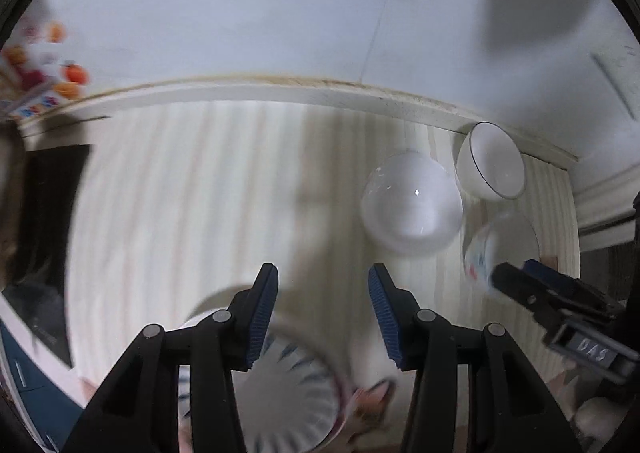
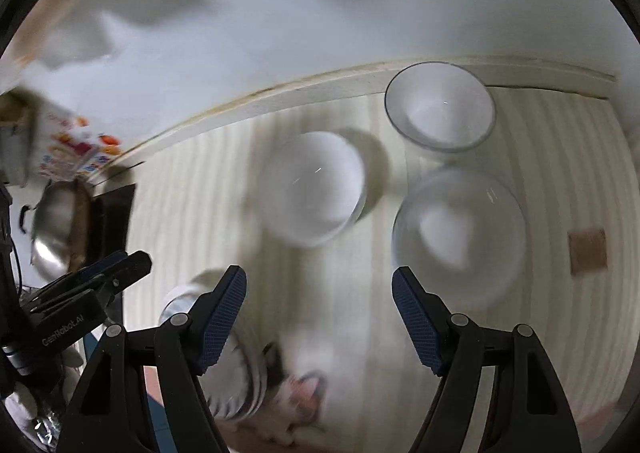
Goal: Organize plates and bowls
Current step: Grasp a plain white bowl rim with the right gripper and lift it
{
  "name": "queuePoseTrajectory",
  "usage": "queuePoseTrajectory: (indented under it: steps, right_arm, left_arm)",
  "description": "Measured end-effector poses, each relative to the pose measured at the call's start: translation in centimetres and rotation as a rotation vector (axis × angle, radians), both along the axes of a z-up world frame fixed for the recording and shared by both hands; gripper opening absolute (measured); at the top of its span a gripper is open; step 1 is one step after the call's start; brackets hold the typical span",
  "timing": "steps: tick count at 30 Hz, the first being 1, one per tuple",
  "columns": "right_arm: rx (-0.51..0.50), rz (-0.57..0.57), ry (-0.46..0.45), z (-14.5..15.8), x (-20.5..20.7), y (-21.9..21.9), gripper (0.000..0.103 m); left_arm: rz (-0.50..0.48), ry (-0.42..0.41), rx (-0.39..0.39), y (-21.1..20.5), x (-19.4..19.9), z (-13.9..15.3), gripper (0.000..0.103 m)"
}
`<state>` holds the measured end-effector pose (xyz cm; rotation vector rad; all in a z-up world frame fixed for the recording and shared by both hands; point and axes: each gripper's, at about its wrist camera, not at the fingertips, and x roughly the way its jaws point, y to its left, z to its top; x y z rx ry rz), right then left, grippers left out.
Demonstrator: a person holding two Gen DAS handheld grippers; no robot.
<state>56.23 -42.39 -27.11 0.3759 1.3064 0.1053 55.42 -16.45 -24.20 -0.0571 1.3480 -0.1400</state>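
Three white bowls stand on the pale striped table: a middle bowl [image 2: 314, 189], a dark-rimmed bowl [image 2: 440, 107] by the back edge, and a larger bowl [image 2: 460, 237] on the right. In the left wrist view they show as the middle bowl [image 1: 412, 205], the dark-rimmed bowl [image 1: 492, 161] and a patterned bowl [image 1: 496, 249]. A ribbed blue-marked plate [image 1: 284, 389] lies under my open left gripper [image 1: 323, 285], beside a cat-pattern plate [image 1: 372, 401]. My right gripper [image 2: 319, 289] is open and empty above the table, and shows at the right in the left wrist view [image 1: 520, 277].
A raised white ledge [image 1: 280, 89] runs along the table's back edge by the wall. A black panel [image 1: 52, 213] and colourful packaging [image 1: 44, 69] lie to the left. A steel pot [image 2: 56, 225] stands at far left. A brown patch [image 2: 588, 251] marks the table at right.
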Motion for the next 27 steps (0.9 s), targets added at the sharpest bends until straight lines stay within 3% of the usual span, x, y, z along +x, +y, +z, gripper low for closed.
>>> queuePoseTrajectory:
  steps: [5,7,8,10,13,14,18,27]
  right_arm:
    - [0.018,0.024,0.079,-4.9,5.6,-1.6,0.06]
    - [0.013,0.04,0.114,-6.6,7.2,-1.6,0.046]
    - [0.018,0.05,0.124,-7.2,7.6,-1.5,0.042]
    - [0.002,0.063,0.149,-8.5,8.6,-1.3,0.025]
    - [-0.043,0.079,0.168,-9.9,9.1,-0.8,0.013]
    - [-0.052,0.079,0.168,-10.3,9.2,-0.7,0.013]
    - [-0.054,0.083,0.152,-10.0,8.8,-0.8,0.012]
    - [-0.023,0.1,0.104,-4.4,4.4,0.4,0.012]
  left_arm:
    - [-0.008,0.119,-0.019,-2.2,4.8,-5.3,0.045]
    - [-0.01,0.162,-0.026,-2.9,6.1,-7.3,0.044]
    - [-0.013,0.171,-0.028,-3.1,6.4,-7.9,0.038]
    - [-0.036,0.199,-0.038,-3.9,7.0,-9.3,0.026]
    - [-0.058,0.212,-0.03,-4.7,7.0,-10.4,0.013]
    - [-0.062,0.209,-0.032,-4.9,6.9,-10.5,0.009]
    - [-0.082,0.163,0.0,-5.4,5.7,-9.3,0.009]
    - [-0.128,0.08,-0.038,-4.7,-0.8,-2.1,0.009]
